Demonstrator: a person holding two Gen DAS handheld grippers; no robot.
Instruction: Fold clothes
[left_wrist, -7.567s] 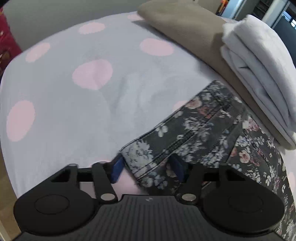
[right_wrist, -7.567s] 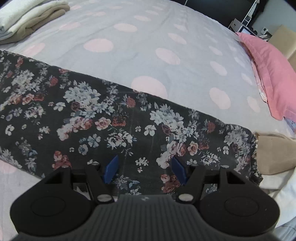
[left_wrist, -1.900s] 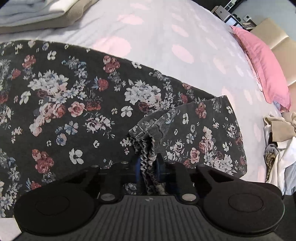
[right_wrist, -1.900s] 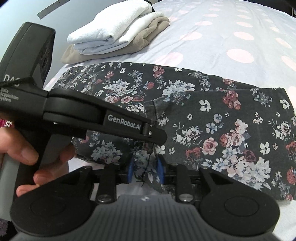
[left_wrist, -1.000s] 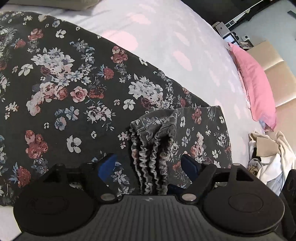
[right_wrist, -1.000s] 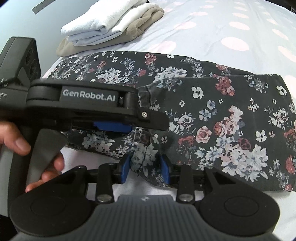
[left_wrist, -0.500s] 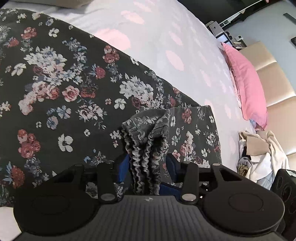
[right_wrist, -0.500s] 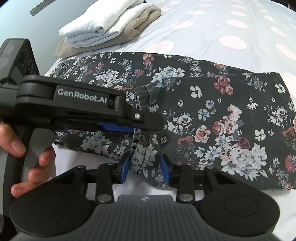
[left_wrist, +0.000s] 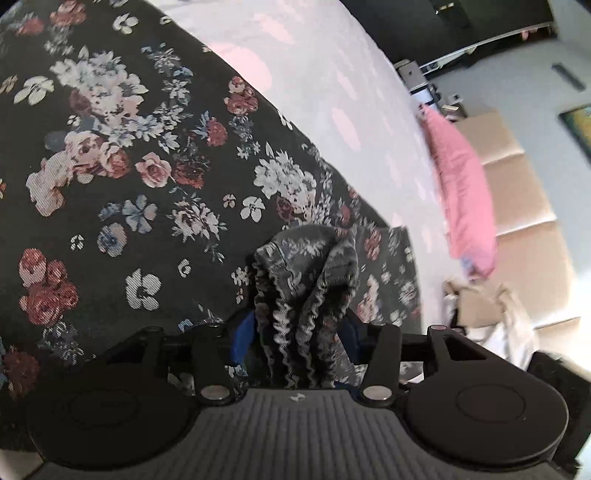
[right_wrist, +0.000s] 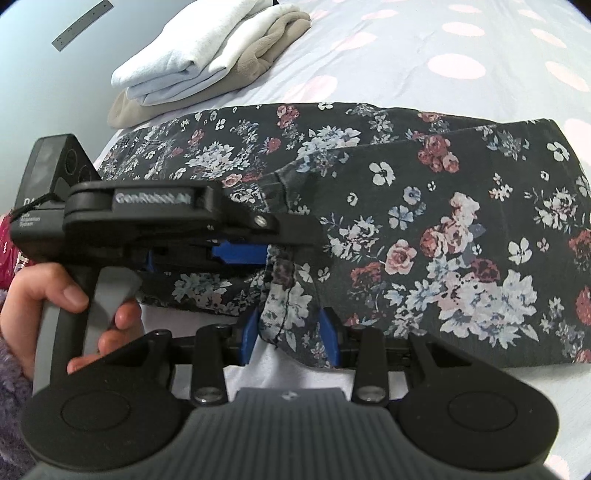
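Since a second ago we closed left gripper (left_wrist: 295, 338) jaws on dark floral trousers' (left_wrist: 122, 155) bunched hem; right gripper (right_wrist: 290, 330) jaws gripped another edge.

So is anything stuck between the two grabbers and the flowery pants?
No, nothing is. The left gripper pinches a bunched edge of the flowery pants, and the right gripper pinches another bit beside it.

Bed (right_wrist: 406, 48) with pink-dotted pale sheet: floral garment (right_wrist: 461, 221) spread at centre, folded white and beige stack (right_wrist: 214, 55) at 11 o'clock; pink pillow (left_wrist: 461, 195) at 3 o'clock
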